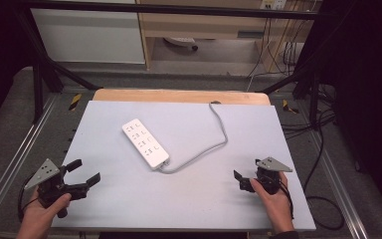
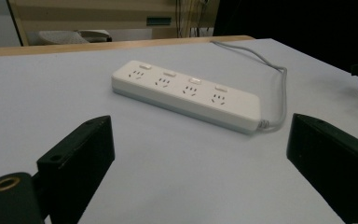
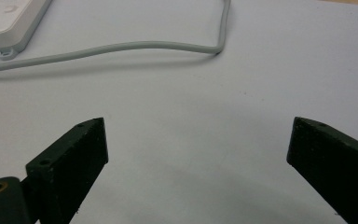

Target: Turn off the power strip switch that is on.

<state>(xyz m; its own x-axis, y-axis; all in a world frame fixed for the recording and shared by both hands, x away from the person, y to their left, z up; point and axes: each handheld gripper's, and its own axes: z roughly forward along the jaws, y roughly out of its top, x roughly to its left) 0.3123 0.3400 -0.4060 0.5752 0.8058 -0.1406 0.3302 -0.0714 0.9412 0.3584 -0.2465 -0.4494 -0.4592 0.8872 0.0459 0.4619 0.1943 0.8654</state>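
A white power strip [image 1: 145,143] lies at a slant on the pale table top [image 1: 194,199], left of centre, its sockets facing up. Its grey cable [image 1: 214,149] leaves the near end, loops to the right and runs off the far edge. My left gripper [image 1: 87,171] is held in a hand at the near left corner, open, with its jaws toward the strip. In the left gripper view the strip [image 2: 186,93] lies ahead of the open left gripper [image 2: 200,128]. A hand holds my right gripper [image 1: 246,168] at the near right, open; in its own view the right gripper [image 3: 199,123] faces bare table, with the cable [image 3: 121,46] and the strip's end [image 3: 4,23] beyond.
A wooden strip [image 1: 179,95] borders the table's far edge. Black frame bars [image 1: 45,64] and metal rails [image 1: 10,164] surround the table. Loose black cables [image 1: 323,149] lie on the floor at the right. Shelving [image 1: 204,25] stands behind.
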